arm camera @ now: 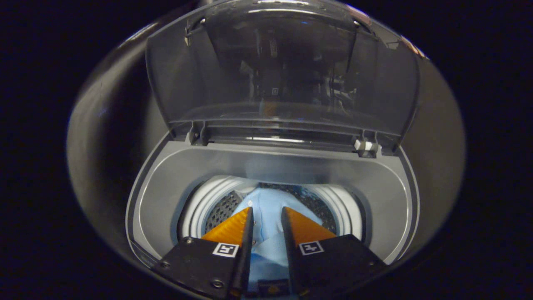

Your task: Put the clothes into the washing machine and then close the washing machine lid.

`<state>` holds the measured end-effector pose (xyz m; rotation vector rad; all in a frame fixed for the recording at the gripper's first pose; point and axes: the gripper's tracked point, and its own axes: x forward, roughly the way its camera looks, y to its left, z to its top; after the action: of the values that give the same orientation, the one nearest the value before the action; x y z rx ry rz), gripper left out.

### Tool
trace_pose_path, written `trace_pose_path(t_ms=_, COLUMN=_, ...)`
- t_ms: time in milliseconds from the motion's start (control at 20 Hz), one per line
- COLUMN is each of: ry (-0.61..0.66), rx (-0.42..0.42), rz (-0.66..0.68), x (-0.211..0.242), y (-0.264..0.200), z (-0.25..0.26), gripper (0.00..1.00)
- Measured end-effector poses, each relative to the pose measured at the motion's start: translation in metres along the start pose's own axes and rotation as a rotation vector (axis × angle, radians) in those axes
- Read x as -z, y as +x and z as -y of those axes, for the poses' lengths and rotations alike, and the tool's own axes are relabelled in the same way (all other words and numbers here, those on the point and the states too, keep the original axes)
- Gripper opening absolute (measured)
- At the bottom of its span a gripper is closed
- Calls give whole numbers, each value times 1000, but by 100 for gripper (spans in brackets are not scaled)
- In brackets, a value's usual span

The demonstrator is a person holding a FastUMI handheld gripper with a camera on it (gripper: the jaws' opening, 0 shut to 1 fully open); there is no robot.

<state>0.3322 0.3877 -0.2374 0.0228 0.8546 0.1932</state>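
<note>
The washing machine (pixel 272 175) stands open, with its grey top rim curving on the left of the drum (pixel 216 204). The gripper (pixel 267 216) points down into the drum mouth, and a light blue garment (pixel 266 204) lies in the gap between its two fingers; whether they pinch the cloth cannot be told. Behind the drum, the transparent lid (pixel 283 71) stands raised on its hinges.

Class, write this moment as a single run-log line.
lid: open, upright | cloth: blue, in drum, between fingers | gripper: over drum, grip unclear | next: probably close lid
</note>
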Motion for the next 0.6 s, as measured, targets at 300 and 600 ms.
trace_pose_path(t_ms=300, ry=1, rx=-19, rz=-1, x=0, y=-25, z=1, gripper=69)
trace_pose_path(t_ms=600, ry=2, rx=6, rz=40, x=-7, y=-51, z=5, gripper=83)
